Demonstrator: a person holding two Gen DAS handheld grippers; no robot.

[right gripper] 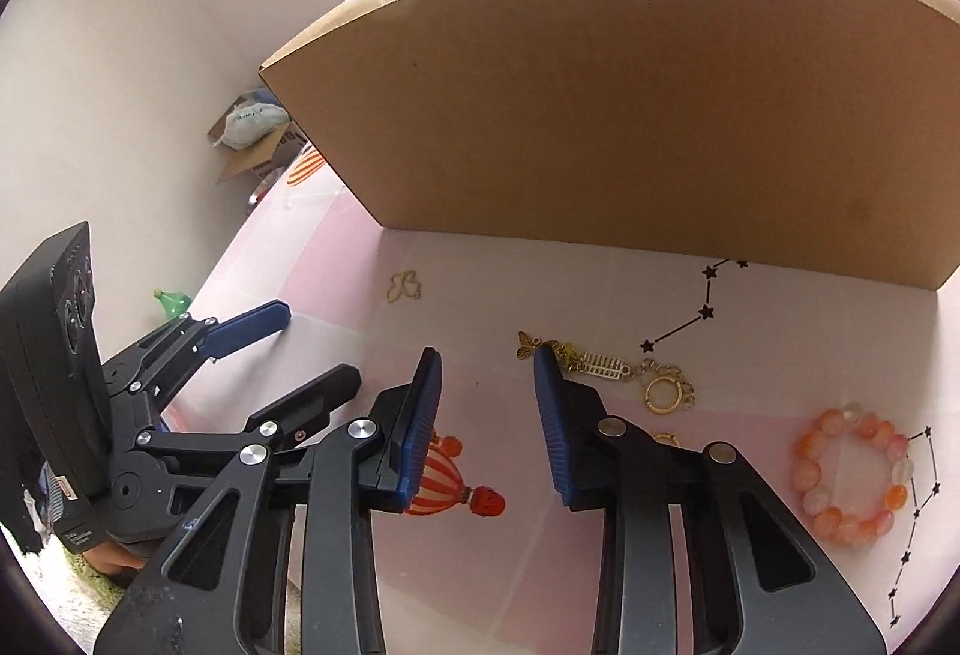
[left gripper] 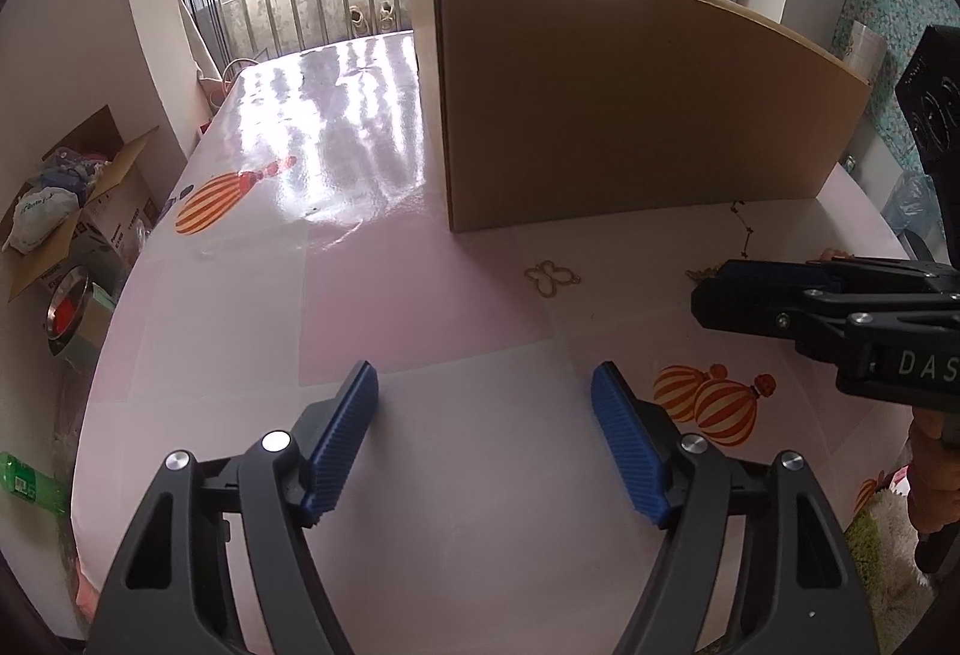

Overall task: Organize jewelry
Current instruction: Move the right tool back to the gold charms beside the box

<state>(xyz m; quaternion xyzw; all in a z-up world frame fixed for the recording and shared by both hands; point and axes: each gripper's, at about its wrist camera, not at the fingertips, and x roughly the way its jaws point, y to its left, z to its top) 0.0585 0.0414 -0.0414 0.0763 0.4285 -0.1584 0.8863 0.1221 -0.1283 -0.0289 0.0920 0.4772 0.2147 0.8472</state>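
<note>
I judge I'm still approaching: both tools empty, left gripper (left gripper: 485, 436) jaws wide apart, right gripper (right gripper: 487, 418) jaws parted. The gold keychain (right gripper: 606, 368) lies at one o'clock touching its right pad; next, straddle it and close.

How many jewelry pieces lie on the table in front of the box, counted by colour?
Gold: 2, the butterfly outline charm and the keychain with butterfly and ring.
Orange-pink: 1, the bead bracelet.
Total: 3, all loose on the table, none between any fingers.
</note>
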